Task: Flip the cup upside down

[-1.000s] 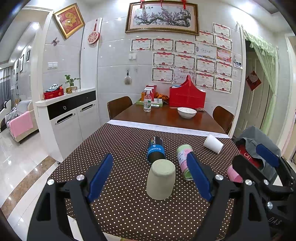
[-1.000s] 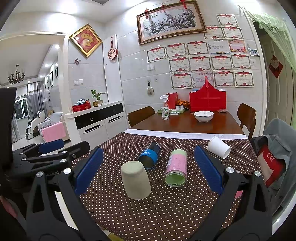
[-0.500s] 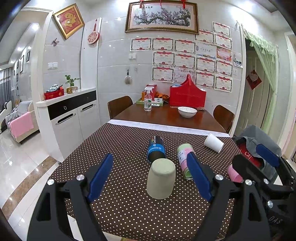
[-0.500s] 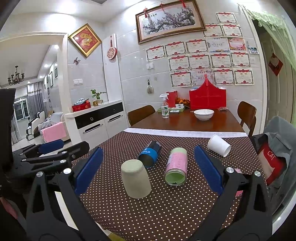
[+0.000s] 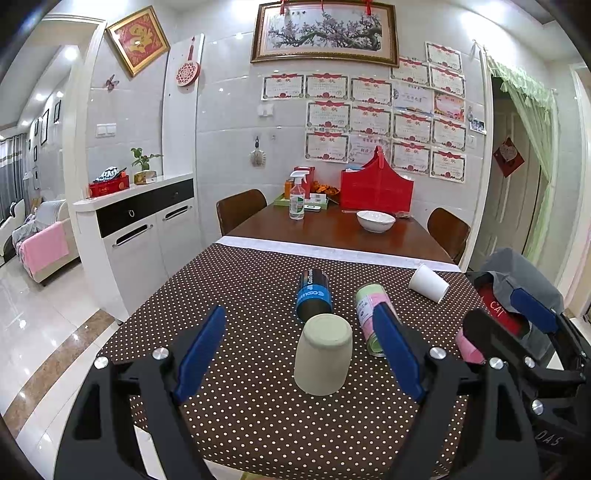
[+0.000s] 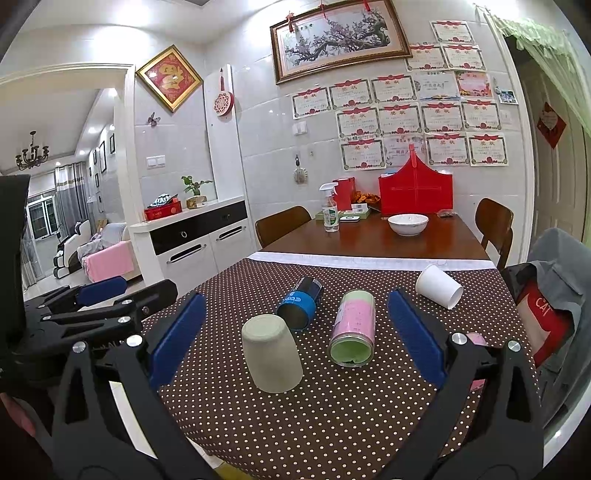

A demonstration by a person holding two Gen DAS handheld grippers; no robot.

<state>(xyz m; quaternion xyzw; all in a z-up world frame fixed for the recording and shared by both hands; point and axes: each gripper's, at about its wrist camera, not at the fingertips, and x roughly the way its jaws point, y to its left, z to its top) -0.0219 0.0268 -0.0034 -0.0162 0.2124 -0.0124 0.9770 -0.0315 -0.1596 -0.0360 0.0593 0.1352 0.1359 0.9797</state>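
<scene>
Sitting mouth-down on the dotted worktop [image 5: 236, 406], a beige cup [image 5: 323, 354] is resting between the spread, empty fingers of the left hand-held gripper [image 5: 301, 354], while the right hand-held gripper [image 6: 295, 336] is hovering released beside it, touching nothing.

A family dining room in a home: a wooden table [image 5: 343, 230] with chairs [image 5: 240, 208], a white sideboard [image 5: 144, 229], framed pictures [image 5: 325, 33] and certificates [image 5: 388, 118] on tiled walls, a sofa [image 6: 107, 254] in the adjoining living room.
</scene>
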